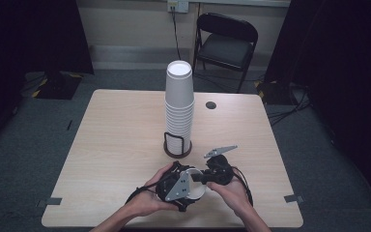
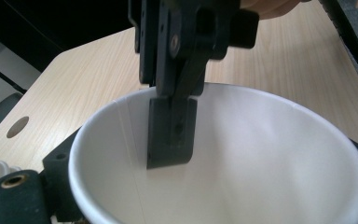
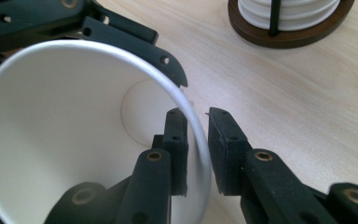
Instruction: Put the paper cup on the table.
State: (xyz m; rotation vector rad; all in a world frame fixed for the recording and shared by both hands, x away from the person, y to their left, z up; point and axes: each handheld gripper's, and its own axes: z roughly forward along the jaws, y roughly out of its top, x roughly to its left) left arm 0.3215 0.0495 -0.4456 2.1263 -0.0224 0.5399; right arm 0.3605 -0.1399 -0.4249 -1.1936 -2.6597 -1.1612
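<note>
A single white paper cup [image 1: 196,187] lies on its side between both grippers, just above the near part of the table [image 1: 116,145]. My left gripper [image 1: 187,187] is shut around the cup's body [image 2: 270,158], one black jaw on each side of it. My right gripper [image 3: 198,119] straddles the cup's rim [image 3: 193,109] with one finger [image 2: 172,133] inside the cup and the other outside. Its jaws pinch the wall.
A tall stack of white paper cups [image 1: 179,104] stands in a round wooden holder [image 1: 178,151] with a black wire frame at the table's middle; its base [image 3: 291,35] is close by. A cable hole [image 1: 211,105] is behind it. A black folding chair [image 1: 227,41] stands beyond the table.
</note>
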